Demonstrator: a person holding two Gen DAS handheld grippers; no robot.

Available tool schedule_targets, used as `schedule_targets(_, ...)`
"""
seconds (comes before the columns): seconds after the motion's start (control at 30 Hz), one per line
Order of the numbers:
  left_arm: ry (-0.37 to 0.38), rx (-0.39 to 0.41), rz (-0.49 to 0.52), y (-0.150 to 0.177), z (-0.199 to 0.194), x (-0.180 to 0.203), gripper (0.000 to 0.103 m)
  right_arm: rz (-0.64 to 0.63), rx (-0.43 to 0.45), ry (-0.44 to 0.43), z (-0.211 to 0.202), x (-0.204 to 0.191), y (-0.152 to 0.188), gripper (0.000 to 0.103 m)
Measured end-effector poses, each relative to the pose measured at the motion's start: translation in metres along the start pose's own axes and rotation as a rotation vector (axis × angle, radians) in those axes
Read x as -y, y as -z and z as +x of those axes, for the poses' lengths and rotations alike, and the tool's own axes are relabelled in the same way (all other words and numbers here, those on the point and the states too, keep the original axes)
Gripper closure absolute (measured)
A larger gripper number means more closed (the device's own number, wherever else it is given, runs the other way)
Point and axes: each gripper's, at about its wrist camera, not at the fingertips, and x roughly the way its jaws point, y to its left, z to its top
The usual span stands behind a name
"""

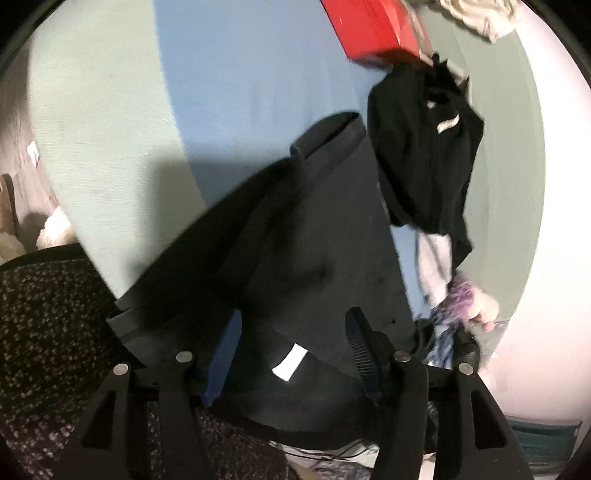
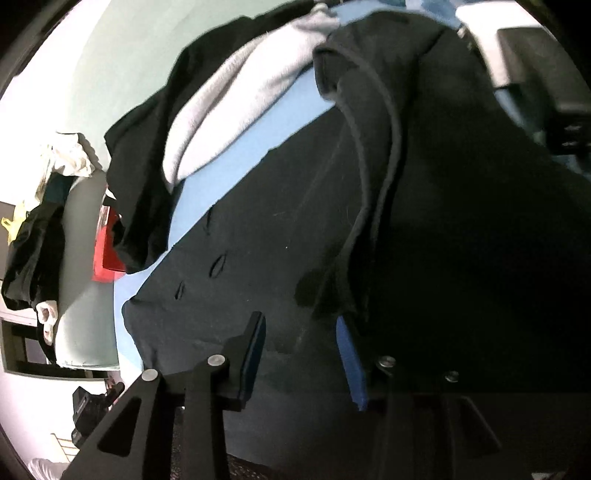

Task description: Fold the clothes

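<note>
A dark garment (image 1: 325,236) lies spread on the blue sheet (image 1: 240,74), with a white tag (image 1: 290,361) near its close edge. My left gripper (image 1: 295,354) is open, its fingers (image 1: 364,350) wide apart over the garment's near edge, cloth lying between them. In the right wrist view the same dark garment (image 2: 295,236) fills the middle, partly folded over on the right (image 2: 461,221). My right gripper (image 2: 303,354) is open, its fingers (image 2: 255,354) apart just above the cloth, the right finger half under the fold.
A pile of black and grey-white clothes (image 1: 424,155) lies to the right, also in the right wrist view (image 2: 229,99). A red box (image 1: 373,29) sits at the far end. More clothes (image 2: 44,221) hang off the pale green edge. A speckled dark fabric (image 1: 48,332) lies near left.
</note>
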Motion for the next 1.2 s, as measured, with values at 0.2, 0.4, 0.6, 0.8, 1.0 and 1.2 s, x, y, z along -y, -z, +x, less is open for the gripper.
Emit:
schedule_targets(0.2,-0.043,-0.086,-0.009,0.003,0.031,-0.002,0.045,0.038,-0.009,-0.029,0.011,0.006,-0.004,0.058)
schedule_targets(0.4,0.035,0.021,-0.05,-0.005,0.027,-0.009,0.095,0.141,-0.03,-0.125,0.012,0.023,-0.011,0.062)
schedule_targets(0.6,0.159,0.076,-0.035,-0.015,0.009,0.007,0.101,0.168,-0.017,-0.16,0.004,0.028,-0.008,0.068)
schedule_targets(0.8,0.325,0.101,0.09,-0.015,-0.032,0.056,0.102,0.108,-0.064,-0.144,0.008,0.019,-0.003,0.054)
schedule_targets(1.0,0.342,0.141,0.18,-0.018,-0.056,0.096,0.102,0.183,-0.117,-0.259,0.023,0.017,0.0,0.042)
schedule_targets(1.2,0.351,0.151,0.172,-0.021,-0.061,0.097,0.102,0.281,-0.144,-0.288,0.031,0.024,0.01,0.033)
